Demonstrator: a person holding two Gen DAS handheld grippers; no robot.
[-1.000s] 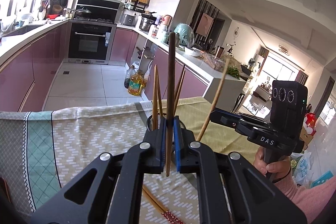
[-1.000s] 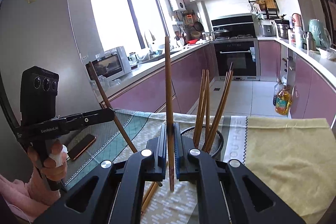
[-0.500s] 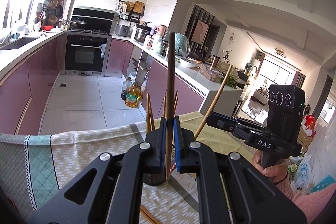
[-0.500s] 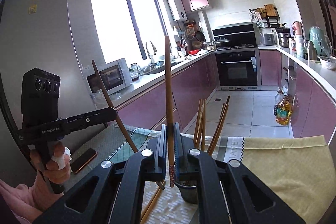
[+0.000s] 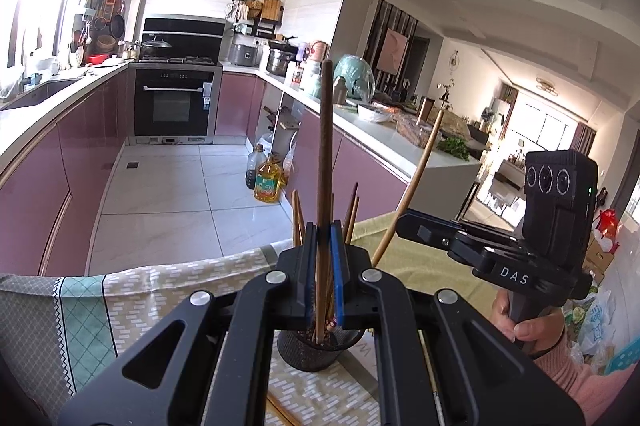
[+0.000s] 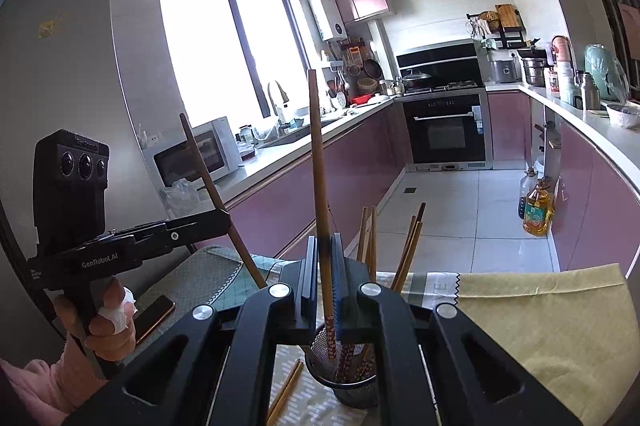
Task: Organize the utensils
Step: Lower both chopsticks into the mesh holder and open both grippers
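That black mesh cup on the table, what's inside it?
The mesh cup holds several wooden chopsticks standing upright, some with patterned ends. Its bottom is hidden by the right claw and the mesh wall.

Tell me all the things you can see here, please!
Chopstick holder: one, black mesh, on the tablecloth.
Chopsticks in holder: several, brown, standing up.
Held chopsticks: two, brown, one in the left gripper, one in the right.
Loose chopsticks: a pair, brown, lying beside the holder.
Tablecloth: one, yellow, white and green.
Phone: one, dark, at the table's left.
Oil bottle: one, yellow, on the floor.
Oven: one, black, back wall.
Microwave: one, white, counter.
Left gripper: black, shut.
Right gripper: black, shut.
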